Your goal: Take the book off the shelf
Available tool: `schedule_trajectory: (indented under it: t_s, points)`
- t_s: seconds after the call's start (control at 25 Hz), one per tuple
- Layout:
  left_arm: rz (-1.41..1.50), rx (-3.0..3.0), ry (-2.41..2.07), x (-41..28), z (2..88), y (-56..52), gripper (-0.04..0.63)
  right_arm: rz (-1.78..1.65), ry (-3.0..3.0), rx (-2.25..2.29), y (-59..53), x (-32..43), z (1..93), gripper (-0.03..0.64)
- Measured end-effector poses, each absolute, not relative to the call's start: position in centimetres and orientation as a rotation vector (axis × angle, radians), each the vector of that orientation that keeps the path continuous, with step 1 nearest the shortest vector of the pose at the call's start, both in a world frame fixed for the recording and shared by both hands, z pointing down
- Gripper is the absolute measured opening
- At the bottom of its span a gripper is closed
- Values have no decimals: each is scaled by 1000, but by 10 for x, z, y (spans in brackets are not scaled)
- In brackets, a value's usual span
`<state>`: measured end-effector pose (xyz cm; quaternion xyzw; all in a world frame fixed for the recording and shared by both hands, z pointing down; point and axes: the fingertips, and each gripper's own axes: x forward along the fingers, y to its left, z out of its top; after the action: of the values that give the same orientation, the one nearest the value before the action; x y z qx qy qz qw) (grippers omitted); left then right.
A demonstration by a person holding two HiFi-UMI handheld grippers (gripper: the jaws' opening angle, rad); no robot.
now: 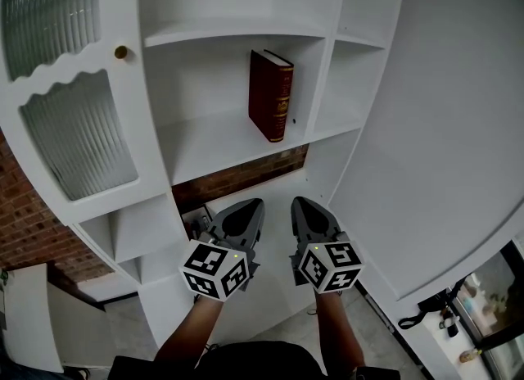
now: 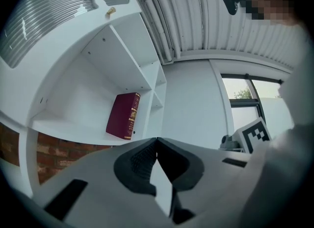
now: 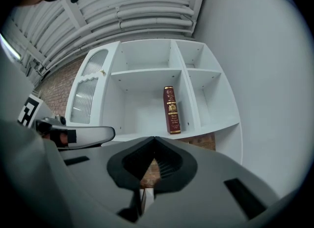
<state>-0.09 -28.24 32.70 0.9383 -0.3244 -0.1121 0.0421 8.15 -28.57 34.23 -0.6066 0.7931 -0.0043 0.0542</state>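
Observation:
A dark red book [image 1: 271, 95] with gold spine print stands upright on the middle shelf [image 1: 214, 145] of a white bookcase, against the right divider. It also shows in the left gripper view as the book [image 2: 123, 115] and in the right gripper view as the book [image 3: 171, 109]. My left gripper [image 1: 255, 203] and right gripper [image 1: 298, 201] hang side by side below that shelf, well short of the book. Both point toward the bookcase with their jaw tips touching and nothing between them.
A ribbed glass cabinet door [image 1: 78, 133] with a brass knob [image 1: 120, 52] stands at the left. Narrow side shelves [image 1: 356, 42] sit right of the divider. Brick wall [image 1: 246, 175] shows under the shelf. A white curved wall [image 1: 458, 124] is at the right.

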Motion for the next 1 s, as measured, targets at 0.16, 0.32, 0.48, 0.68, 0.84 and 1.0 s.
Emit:
schedule_trajectory:
  t_s: [0.16, 0.32, 0.48, 0.68, 0.84, 1.0]
  points:
    - [-334, 2878, -973, -2, 329, -289, 17, -23, 2402, -1854, -293, 80, 345, 15]
    - [-341, 2876, -980, -5, 329, -294, 17, -11, 2402, -1856, -297, 81, 343, 15]
    - [-376, 2844, -1015, -12, 328, -302, 17, -12, 2404, -1858, -302, 89, 343, 15]
    - [-429, 2824, -1069, -15, 322, -308, 17, 4, 2415, -1832, -313, 94, 338, 15]
    - [-434, 2816, -1103, -12, 319, -317, 17, 16, 2440, -1796, -326, 96, 332, 15]
    - [-420, 2812, -1119, -4, 320, -327, 16, 29, 2464, -1765, -340, 99, 327, 15]
